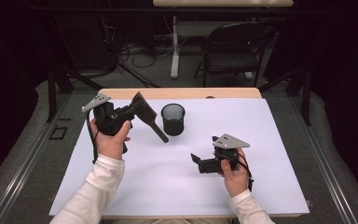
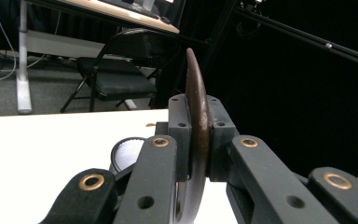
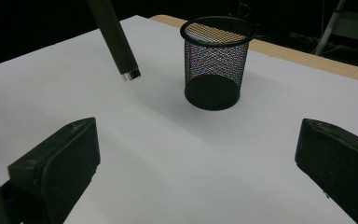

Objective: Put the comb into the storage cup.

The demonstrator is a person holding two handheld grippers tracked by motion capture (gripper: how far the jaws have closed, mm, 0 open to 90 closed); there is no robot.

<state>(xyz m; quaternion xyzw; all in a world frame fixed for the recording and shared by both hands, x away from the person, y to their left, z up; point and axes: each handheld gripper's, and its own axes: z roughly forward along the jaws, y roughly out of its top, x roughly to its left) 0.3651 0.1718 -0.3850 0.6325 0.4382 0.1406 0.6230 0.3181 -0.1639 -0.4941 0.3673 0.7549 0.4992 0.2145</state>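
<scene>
The left gripper (image 1: 137,108) is held up above the left side of the table, its jaws clamped shut on a dark brown spatula-like tool (image 1: 148,117). In the left gripper view the flat, curved blade of that tool (image 2: 196,107) stands edge-on between the two black pads and rises above them. In the high view the tool's wide end sits at the jaws and its handle slants down toward the table, ending just left of a black mesh pen cup (image 1: 173,119). The right gripper view shows the handle's end (image 3: 121,51), with a silver cap at its tip, hanging clear above the white sheet, near the cup but apart from it.

The mesh pen cup (image 3: 216,65) stands upright and empty on the white sheet (image 1: 242,140) that covers the wooden table (image 1: 177,93), near its far edge.

The right gripper (image 1: 195,159) is held low over the sheet at the right, pointing left. Its jaws stand wide apart with nothing between them.

Beyond the table a black folding chair (image 1: 235,49) stands on the floor. No writing, label or brand can be read on anything.
</scene>
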